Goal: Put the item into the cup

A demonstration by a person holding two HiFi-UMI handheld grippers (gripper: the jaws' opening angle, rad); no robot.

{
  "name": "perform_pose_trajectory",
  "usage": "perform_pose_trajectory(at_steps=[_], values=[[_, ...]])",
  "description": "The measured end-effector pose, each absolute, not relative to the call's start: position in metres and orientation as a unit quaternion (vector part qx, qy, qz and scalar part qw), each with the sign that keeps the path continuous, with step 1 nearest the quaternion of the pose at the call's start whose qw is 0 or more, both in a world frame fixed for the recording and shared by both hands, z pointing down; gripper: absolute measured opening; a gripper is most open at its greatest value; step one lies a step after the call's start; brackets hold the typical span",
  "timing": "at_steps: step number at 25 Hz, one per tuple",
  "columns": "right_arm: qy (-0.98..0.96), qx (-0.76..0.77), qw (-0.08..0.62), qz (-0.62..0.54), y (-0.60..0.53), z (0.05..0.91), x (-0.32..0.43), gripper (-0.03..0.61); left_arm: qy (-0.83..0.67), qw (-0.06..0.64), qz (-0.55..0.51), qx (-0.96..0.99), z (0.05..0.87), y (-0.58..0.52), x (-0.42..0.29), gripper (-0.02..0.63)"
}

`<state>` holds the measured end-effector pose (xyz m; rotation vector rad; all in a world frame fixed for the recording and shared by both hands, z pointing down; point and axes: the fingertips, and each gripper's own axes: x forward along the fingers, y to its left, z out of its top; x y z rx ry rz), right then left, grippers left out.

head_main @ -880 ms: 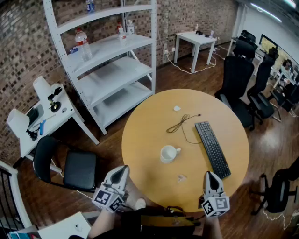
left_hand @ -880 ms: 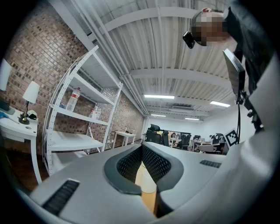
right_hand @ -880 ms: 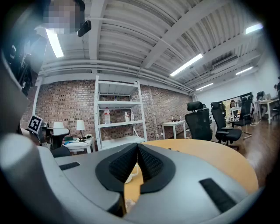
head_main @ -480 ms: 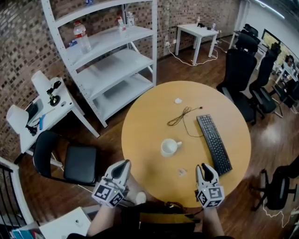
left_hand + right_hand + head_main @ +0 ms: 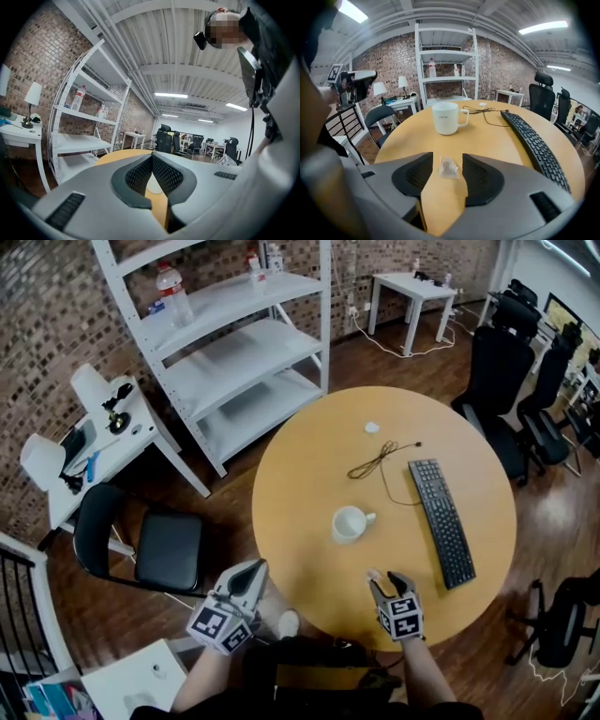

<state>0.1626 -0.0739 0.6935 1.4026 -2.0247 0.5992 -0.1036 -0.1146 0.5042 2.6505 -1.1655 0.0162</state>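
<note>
A white mug [image 5: 350, 522] stands upright near the middle of the round wooden table [image 5: 300, 474]. In the right gripper view the mug [image 5: 446, 118] is straight ahead, handle to the right. A small clear-wrapped item [image 5: 449, 168] lies on the table between the pads of my right gripper [image 5: 447, 160], which is open and not pressing on it. In the head view that gripper [image 5: 381, 581] sits low over the table's near edge, below and right of the mug. My left gripper [image 5: 251, 574] hovers off the table's left edge; its pads meet at the tips, shut on nothing [image 5: 151, 159].
A black keyboard [image 5: 443, 521] lies right of the mug, with a coiled cable [image 5: 375, 461] and a small white object [image 5: 372, 427] behind. A black chair [image 5: 141, 549] stands left of the table, a white shelf unit [image 5: 234, 343] behind, office chairs [image 5: 506, 343] right.
My right gripper has moved forward and left over the table edge, so the item now lies between its open jaws. The left gripper has barely moved.
</note>
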Motion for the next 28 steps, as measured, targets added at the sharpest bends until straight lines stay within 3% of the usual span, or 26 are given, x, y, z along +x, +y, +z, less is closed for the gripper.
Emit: perform_pose_trajectory(at_steps=[10,11,14,15,28], values=[[-0.759,0.500,0.323,0.266,-0.083,0.732,0.157,0.201,-0.430,0.116,0.013,0.895,0.499,-0.105,-0.118,0.005],[-0.759,0.494,0.332,0.265,-0.082,0.734,0.156,0.186,-0.432,0.116,0.014,0.894,0.499,-0.105,-0.119,0.005],[-0.760,0.487,0.346,0.256,-0.079,0.733,0.153,0.026,-0.430,0.119,0.015,0.895,0.499,-0.103,-0.118,0.005],[-0.761,0.489,0.345,0.251,-0.079,0.730,0.153,0.004,-0.428,0.118,0.015,0.896,0.499,-0.103,-0.117,0.005],[-0.806,0.520,0.262,0.110,-0.150,0.597,0.131,0.000,-0.416,0.096,-0.010,0.904,0.486,-0.122,-0.113,0.005]])
